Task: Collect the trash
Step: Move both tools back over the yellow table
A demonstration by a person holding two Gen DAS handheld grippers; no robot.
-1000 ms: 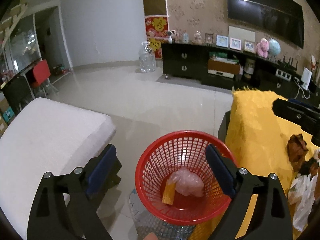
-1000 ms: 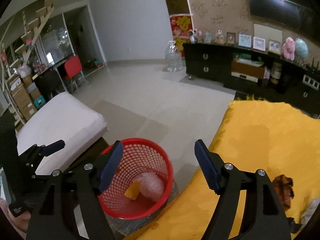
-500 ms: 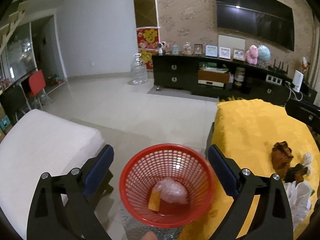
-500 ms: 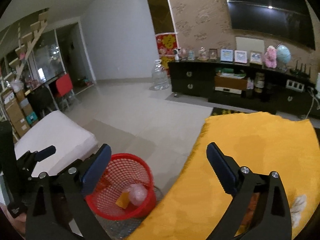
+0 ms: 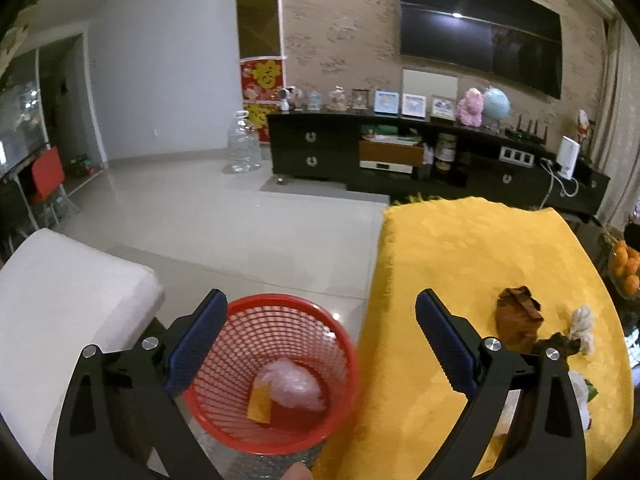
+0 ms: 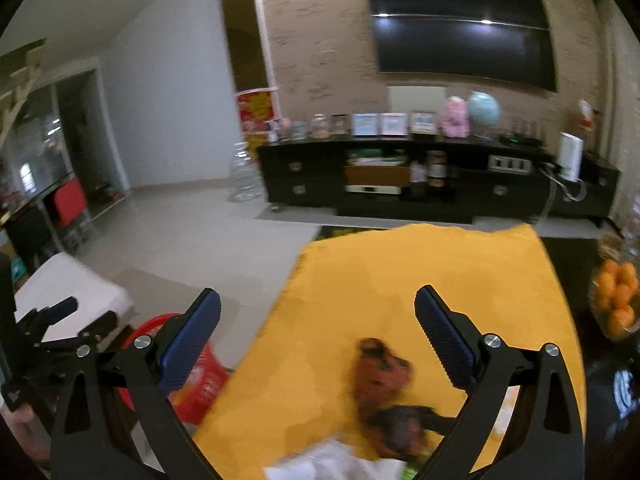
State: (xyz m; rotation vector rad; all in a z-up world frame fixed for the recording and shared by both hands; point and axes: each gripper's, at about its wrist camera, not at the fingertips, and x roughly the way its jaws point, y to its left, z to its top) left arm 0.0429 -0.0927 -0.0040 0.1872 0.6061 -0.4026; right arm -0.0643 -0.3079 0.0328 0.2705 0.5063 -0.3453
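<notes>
A red mesh basket stands on the floor beside a table with a yellow cloth. It holds a clear plastic wad and an orange scrap. My left gripper is open and empty above the basket. On the cloth lie a brown crumpled scrap, a dark scrap and white tissue. My right gripper is open and empty over the cloth, just above the brown scrap and white tissue. The basket shows at its left.
A white cushioned seat sits left of the basket. A black TV cabinet runs along the far wall, with a large water bottle beside it. A bowl of oranges is at the table's right.
Both grippers have swung right and tilted up. The right gripper moved from over the basket to over the cloth and the trash there. The basket slid left in both views.
</notes>
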